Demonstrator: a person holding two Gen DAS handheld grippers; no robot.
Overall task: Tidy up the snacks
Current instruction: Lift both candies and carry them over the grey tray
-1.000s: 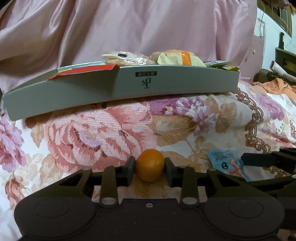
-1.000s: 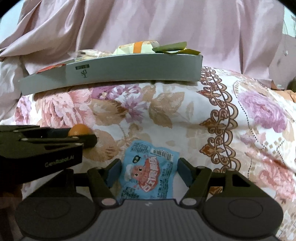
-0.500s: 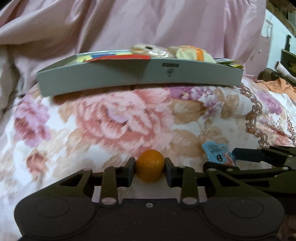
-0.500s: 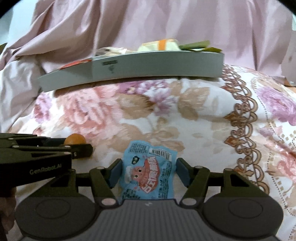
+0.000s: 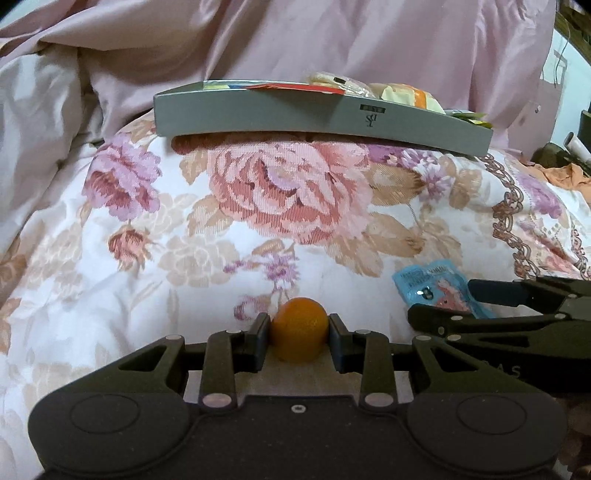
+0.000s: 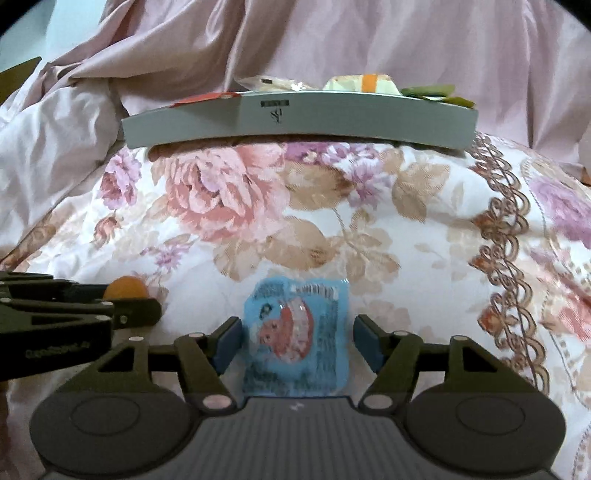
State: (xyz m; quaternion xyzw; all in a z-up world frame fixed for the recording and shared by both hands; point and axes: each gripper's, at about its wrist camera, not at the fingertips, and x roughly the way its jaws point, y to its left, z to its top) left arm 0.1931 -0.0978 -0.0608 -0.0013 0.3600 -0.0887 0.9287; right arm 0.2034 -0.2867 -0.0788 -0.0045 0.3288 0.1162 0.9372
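A small orange fruit (image 5: 299, 334) is clamped between the pads of my left gripper (image 5: 298, 326), which is shut on it above the floral quilt. My right gripper (image 6: 295, 334) holds a blue snack packet (image 6: 295, 354) with a cartoon print, its pads against the packet's two sides. From the left wrist view the right gripper (image 5: 439, 301) juts in at the right with the packet (image 5: 424, 277) in it. Ahead lies a shallow grey tray (image 6: 332, 118) with several wrapped snacks, among them a yellow-and-orange pack (image 6: 364, 83) and green packets (image 6: 432, 92). The same tray (image 5: 295, 118) shows in the left wrist view.
A floral quilt (image 5: 280, 199) covers the mound between the grippers and the tray. Pink fabric (image 6: 369, 33) hangs behind the tray and bunches at the left. Orange cloth (image 5: 569, 173) and clutter lie at the far right.
Both grippers have drawn back from the tray with their loads, so it looks smaller and farther off. In the left wrist view the tray has slid to the right.
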